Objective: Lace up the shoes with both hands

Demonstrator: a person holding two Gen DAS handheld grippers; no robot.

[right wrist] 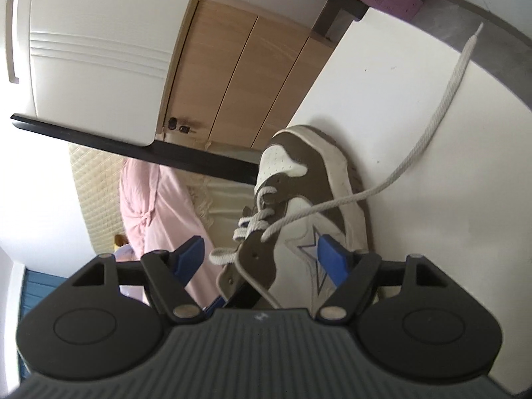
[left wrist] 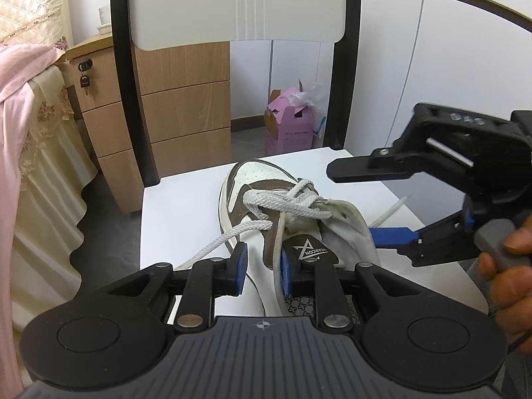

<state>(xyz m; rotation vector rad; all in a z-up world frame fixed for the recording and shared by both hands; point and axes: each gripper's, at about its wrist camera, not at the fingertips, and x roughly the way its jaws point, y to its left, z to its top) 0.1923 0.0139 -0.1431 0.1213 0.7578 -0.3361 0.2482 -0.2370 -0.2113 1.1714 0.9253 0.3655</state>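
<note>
I had the shoe (left wrist: 266,206) lying on the white chair seat (left wrist: 179,212), toe toward the chair back (left wrist: 232,3). It was a brown-and-white sneaker, laced only through the lower eyelets; the tongue (left wrist: 309,249) stood up and showed its logo patch.

The left gripper (left wrist: 262,266) sat low over the shoe's collar. Its blue pads (left wrist: 241,266) bracketed the side wall of the upper and a strand of white lace (left wrist: 279,266) that ran down along the right pad. The gap was narrow, but I could not tell whether the pads really pressed on the shoe or the lace.

The right gripper (right wrist: 266,256) was rolled onto its side, jaws spread wide, one finger above the shoe and one beside its collar in the left wrist view. In its own view the pads stood on both sides of the shoe's mid-section, with clear space on the left side, so nothing was clamped. A hand (left wrist: 512,262) gripped its handle at the frame's right edge.

One free lace end (right wrist: 442,106) trailed from an eyelet across the seat, toward the seat's edge. Another lace end (left wrist: 212,246) ran off toward the left gripper.

Background: wooden drawer unit (left wrist: 186,106), pink box (left wrist: 292,129) on the floor, pink cloth (left wrist: 20,106) at left.
</note>
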